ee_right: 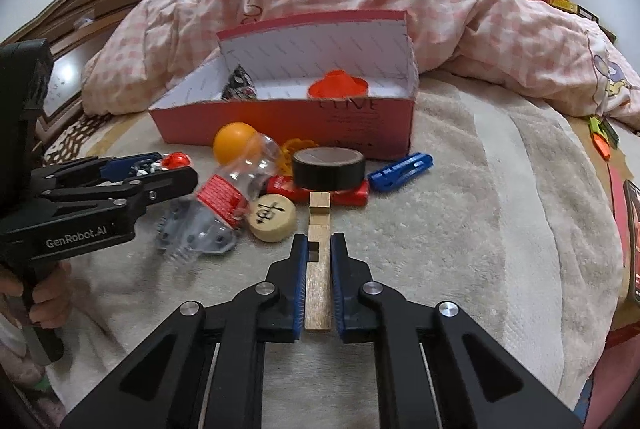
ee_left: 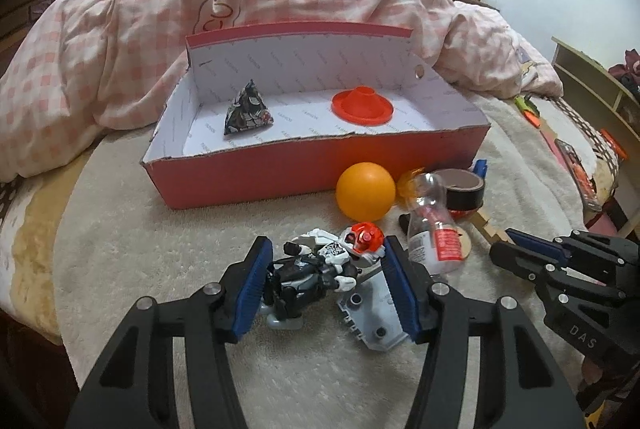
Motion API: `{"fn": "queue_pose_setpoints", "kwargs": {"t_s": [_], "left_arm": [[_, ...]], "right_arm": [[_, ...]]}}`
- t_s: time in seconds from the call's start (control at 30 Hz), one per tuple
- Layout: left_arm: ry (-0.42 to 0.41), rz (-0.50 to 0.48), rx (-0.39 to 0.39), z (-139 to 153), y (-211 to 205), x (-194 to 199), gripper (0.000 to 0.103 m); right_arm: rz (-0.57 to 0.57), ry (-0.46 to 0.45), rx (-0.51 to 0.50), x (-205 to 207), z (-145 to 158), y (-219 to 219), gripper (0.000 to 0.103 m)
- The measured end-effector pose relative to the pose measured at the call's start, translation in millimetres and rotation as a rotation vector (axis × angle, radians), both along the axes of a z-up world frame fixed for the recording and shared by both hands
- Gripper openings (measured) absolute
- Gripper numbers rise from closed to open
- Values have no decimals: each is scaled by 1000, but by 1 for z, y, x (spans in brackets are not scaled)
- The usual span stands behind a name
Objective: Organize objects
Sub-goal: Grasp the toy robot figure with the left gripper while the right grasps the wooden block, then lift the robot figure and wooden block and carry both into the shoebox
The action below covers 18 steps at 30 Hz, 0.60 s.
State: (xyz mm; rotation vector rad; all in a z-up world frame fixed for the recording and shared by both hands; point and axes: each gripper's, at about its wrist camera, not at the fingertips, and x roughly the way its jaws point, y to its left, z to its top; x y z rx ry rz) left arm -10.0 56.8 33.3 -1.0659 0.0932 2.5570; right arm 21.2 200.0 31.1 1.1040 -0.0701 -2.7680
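- The right claw (ee_right: 319, 279) is closed on a notched wooden block (ee_right: 319, 269), its blue pads pressing the long flat sides near the block's near end. The block looks stiff and light, so the grip should hold, though the far end sticks out well past the pads and could swing if knocked.
- The left claw (ee_left: 325, 283) stands about half open around a toy robot figure (ee_left: 320, 269) lying on the cream blanket (ee_left: 160, 229); both pads sit against the figure's sides, so it appears to be gripped. The figure is hard plastic with jointed limbs that may fold or pop off; the chunky torso is likely the safest place to squeeze.
- A grey plastic plate (ee_left: 372, 313) lies just beside the figure, under the right-hand pad.
- Beyond lie a clear plastic bottle (ee_right: 236, 185) on its side, a wooden chess piece (ee_right: 273, 217), a roll of black tape (ee_right: 328, 167), a blue clip (ee_right: 401, 172) and an orange ball (ee_left: 365, 191). The ball is smooth and round, so it will probably roll or slip.
- Farthest, the red cardboard box (ee_left: 320, 165) sits open on the bed, already holding a patterned pyramid pouch (ee_left: 248, 109) and an orange disc (ee_left: 363, 105).
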Motion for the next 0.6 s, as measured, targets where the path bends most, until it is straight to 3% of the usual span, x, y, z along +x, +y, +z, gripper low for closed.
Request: {"fn": "queue_pose_setpoints", "kwargs": {"t_s": [0.6], "left_arm": [[20, -3, 54, 21, -8, 2, 56]], "right_arm": [[86, 34, -70, -1, 19, -13, 13]]}}
